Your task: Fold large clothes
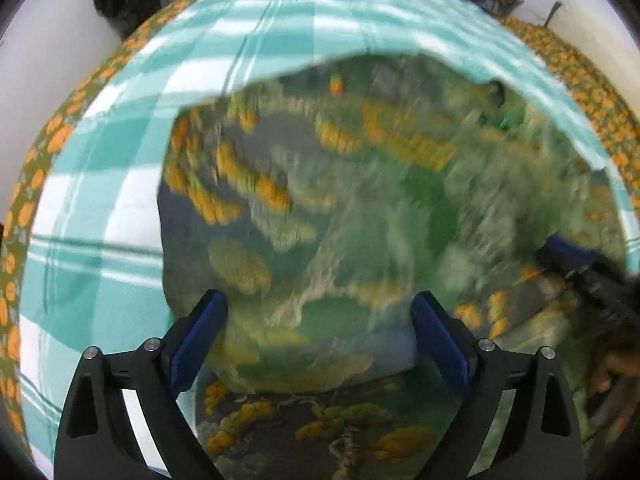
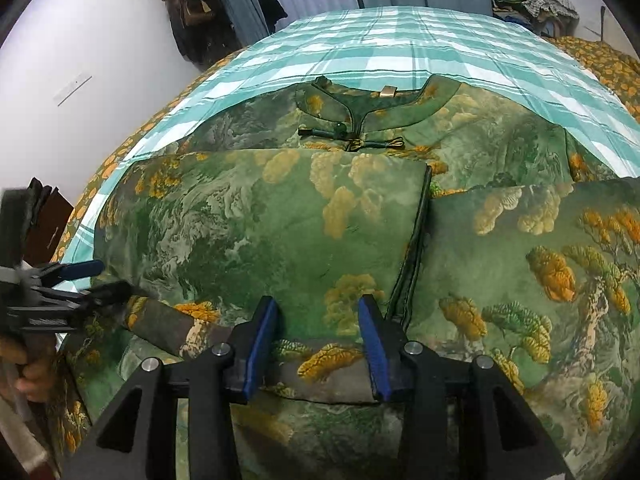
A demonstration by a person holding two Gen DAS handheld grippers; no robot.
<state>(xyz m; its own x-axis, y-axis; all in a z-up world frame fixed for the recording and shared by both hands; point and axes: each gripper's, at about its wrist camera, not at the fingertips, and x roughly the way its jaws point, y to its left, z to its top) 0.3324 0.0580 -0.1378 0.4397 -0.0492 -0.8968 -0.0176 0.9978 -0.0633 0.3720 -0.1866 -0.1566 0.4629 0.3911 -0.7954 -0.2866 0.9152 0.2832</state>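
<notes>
Checked bed sheet [image 2: 400,36] carries the green dress [image 2: 248,216], its sides folded inward below the collar [image 2: 372,108]. Right tongs [image 2: 318,344] straddle the near hem, parted, not clamped. Left tongs [image 1: 320,340] gape over blurred cloth. Pinch both hem corners evenly, then lift toward the collar.

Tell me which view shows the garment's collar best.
Right wrist view: the collar is sharp, lying flat at the garment's far edge with its knot fastenings visible. The left wrist view shows only blurred printed fabric; no collar can be made out.
</notes>
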